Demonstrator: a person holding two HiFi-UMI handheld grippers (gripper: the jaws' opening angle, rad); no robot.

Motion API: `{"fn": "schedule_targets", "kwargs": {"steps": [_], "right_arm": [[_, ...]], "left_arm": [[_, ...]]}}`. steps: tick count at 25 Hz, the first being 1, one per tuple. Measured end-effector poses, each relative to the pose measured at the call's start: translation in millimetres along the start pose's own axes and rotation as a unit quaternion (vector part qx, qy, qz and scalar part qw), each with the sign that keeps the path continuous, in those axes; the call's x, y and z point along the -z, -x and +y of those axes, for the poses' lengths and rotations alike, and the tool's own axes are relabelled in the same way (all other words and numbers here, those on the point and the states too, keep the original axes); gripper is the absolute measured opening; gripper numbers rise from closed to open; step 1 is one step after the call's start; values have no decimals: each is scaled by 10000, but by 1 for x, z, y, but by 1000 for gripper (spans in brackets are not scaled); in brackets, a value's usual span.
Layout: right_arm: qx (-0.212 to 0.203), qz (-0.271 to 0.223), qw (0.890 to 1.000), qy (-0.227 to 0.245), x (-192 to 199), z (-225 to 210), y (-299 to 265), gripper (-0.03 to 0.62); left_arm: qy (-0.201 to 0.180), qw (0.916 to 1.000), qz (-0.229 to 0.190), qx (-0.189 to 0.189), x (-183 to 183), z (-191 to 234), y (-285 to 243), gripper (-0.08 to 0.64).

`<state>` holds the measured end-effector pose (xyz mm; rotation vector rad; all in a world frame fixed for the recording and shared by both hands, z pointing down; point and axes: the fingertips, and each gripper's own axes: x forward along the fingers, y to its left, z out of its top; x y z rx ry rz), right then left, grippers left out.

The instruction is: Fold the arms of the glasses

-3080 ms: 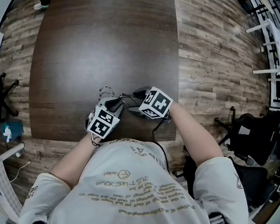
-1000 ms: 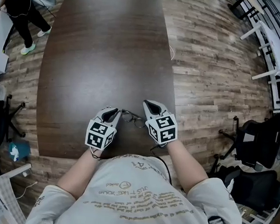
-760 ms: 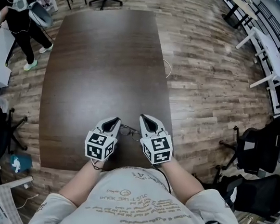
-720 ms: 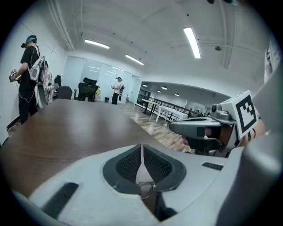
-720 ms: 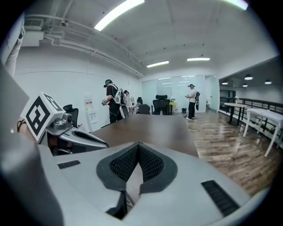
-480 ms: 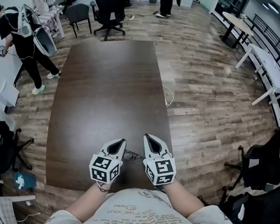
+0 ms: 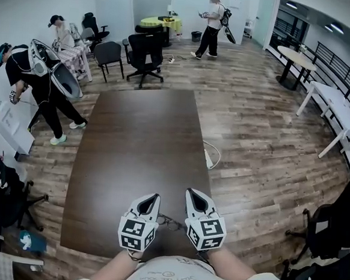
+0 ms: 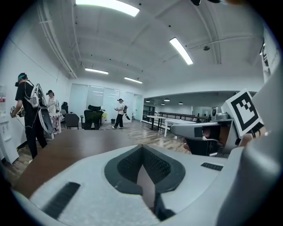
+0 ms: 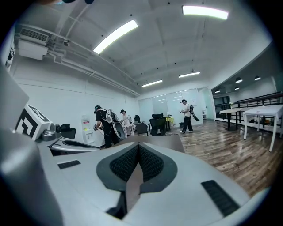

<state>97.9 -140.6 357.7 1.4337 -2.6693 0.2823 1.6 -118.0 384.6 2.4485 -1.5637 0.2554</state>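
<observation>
Now the left tool (image 7: 153, 197) and the right tool (image 7: 192, 194) are both closed on nothing, with the glasses (image 7: 170, 222) lying between them on the dark surface (image 7: 139, 139).

dark table (image 7: 133, 139) on wood-plank floor (image 7: 253, 142), office chairs (image 7: 144, 52)

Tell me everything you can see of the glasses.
The glasses show only as a thin dark wire-like frame, very small in the head view. They lie on the dark brown table close to its near edge, between the left gripper and right gripper. Both are shut and empty; neither seems to touch them. Whether the arms are folded is too small to tell.
</observation>
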Motion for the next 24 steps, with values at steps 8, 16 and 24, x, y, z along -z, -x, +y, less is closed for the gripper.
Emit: {"fn": "schedule_targets", "kwargs": {"steps": [8,16,24], "right_arm": [[-143,-46,9999,-29,-5,25,-2,12],[-439,124,9989,-131,11,61,-9,12],[-444,229,9987,-104,16,73,-16,12]], "left_arm": [[76,9999,94,-71,1,14,14,12],[648,9978,44,138,16,24,40,12],[613,9980,139,95,21,37,45,12]]}}
